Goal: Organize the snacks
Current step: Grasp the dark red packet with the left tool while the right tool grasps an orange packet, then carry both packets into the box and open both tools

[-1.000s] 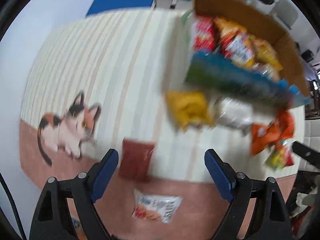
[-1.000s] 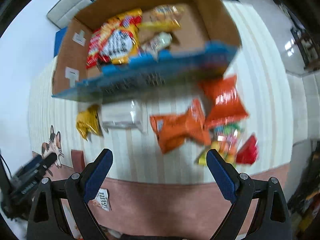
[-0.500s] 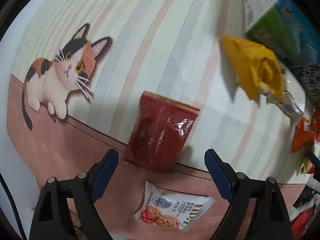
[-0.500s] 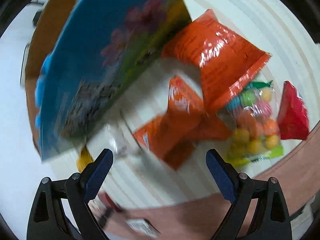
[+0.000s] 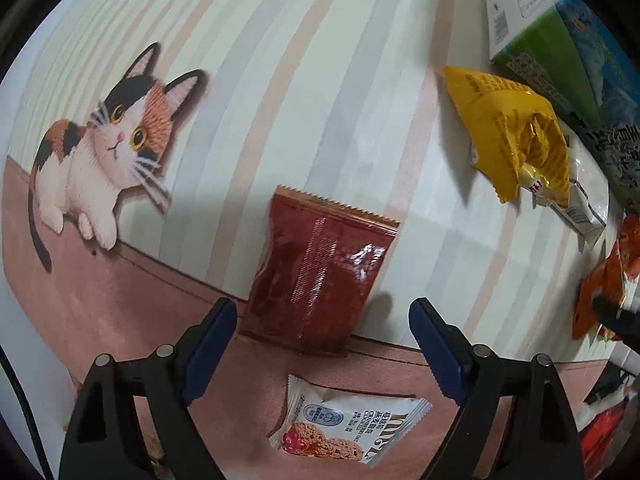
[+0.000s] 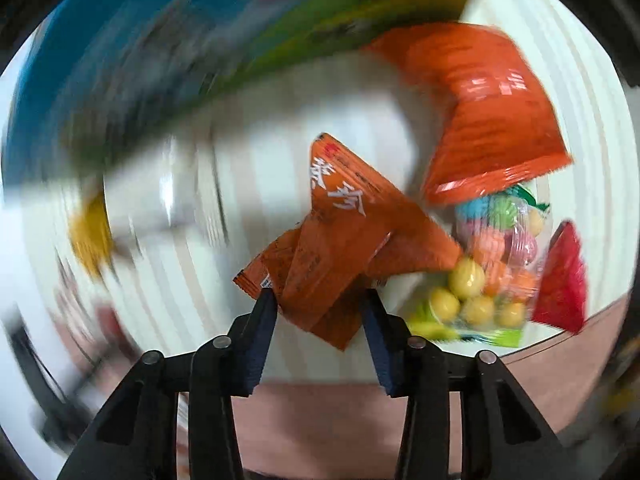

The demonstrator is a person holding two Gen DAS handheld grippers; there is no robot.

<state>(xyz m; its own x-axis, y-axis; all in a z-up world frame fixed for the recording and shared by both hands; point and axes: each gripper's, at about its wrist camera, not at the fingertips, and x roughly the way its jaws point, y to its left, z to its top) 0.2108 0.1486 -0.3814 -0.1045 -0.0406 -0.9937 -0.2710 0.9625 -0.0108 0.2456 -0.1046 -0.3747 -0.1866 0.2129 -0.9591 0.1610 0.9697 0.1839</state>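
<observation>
A dark red snack packet (image 5: 320,272) lies flat on the striped tablecloth (image 5: 280,80), straddling its brown border. My left gripper (image 5: 322,312) hovers just over the packet's near end, open, a finger on each side and neither touching it. In the right wrist view a crumpled orange snack packet (image 6: 340,248) sits between the jaws of my right gripper (image 6: 318,300). Those jaws are closing and both pads touch the packet's sides.
Near the left gripper lie a white cookie packet (image 5: 348,428), a yellow packet (image 5: 508,136), a white packet (image 5: 584,208) and the green-blue box (image 5: 560,40). Right of the orange packet are a larger orange bag (image 6: 488,120), a bag of coloured candy balls (image 6: 492,272) and a red packet (image 6: 564,284).
Both grippers came down close to the table. The left one stayed open over the dark red packet. The right one's jaws narrowed from wide open onto the orange packet.
</observation>
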